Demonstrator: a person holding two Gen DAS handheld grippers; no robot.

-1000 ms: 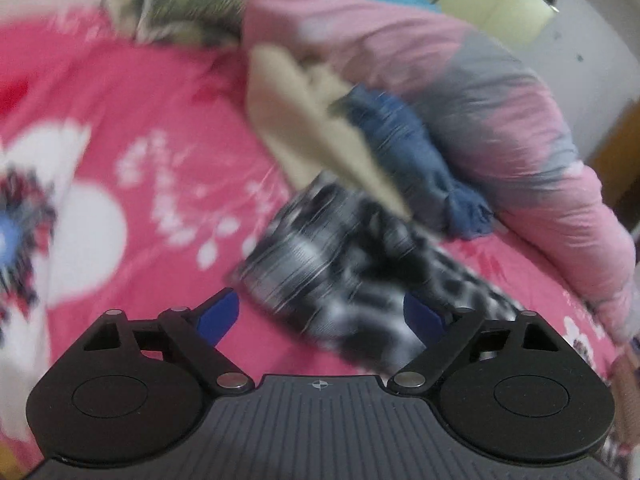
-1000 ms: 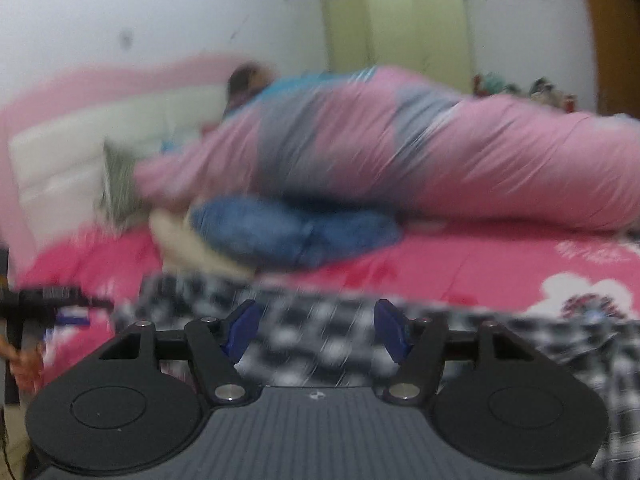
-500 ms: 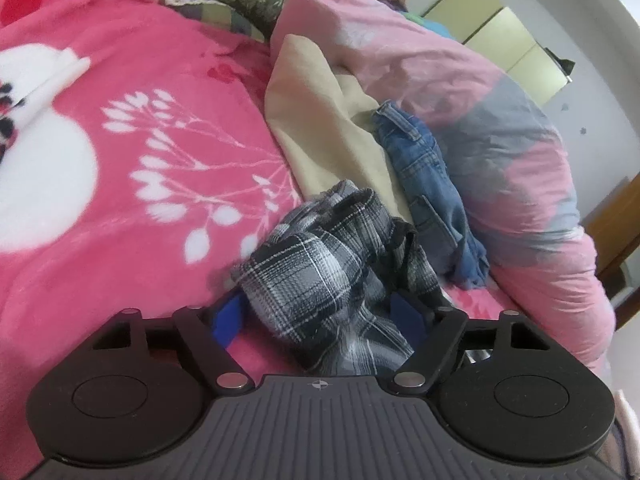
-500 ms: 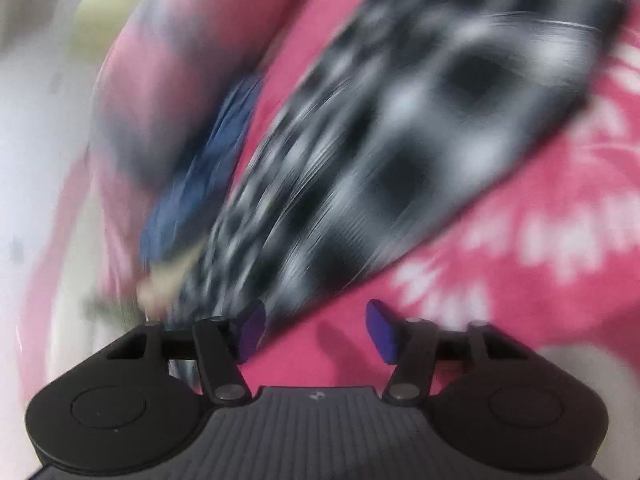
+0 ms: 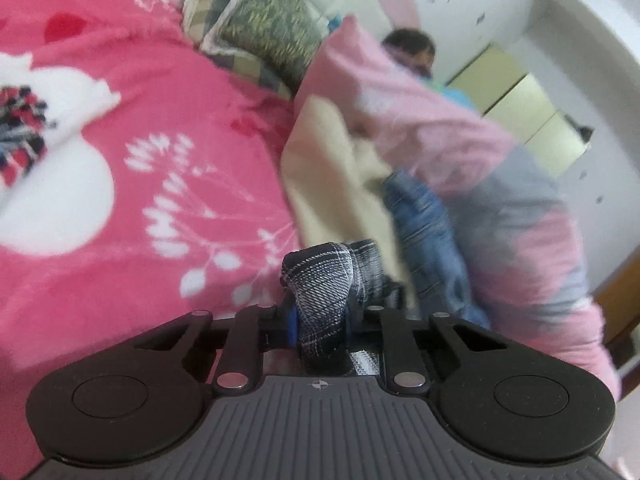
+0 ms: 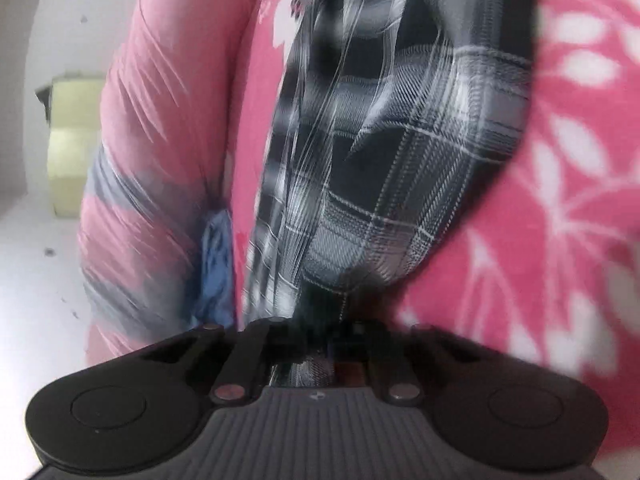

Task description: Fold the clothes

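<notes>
Left wrist view: the left gripper has just been closing and is now clamped on a bunched fold of the black-and-white plaid garment, which bulges up between the blue pads; beyond it lie the pink flowered blanket on the bed, a cream cloth, blue jeans and a pink-and-grey quilt against the wall; a green patterned pillow sits at the head; a person's dark hair shows behind the quilt. Right wrist view, blurred: the right gripper has also just been closing and is pinched on the plaid garment, which stretches away from it over the pink blanket; the quilt lies to the left.
</notes>
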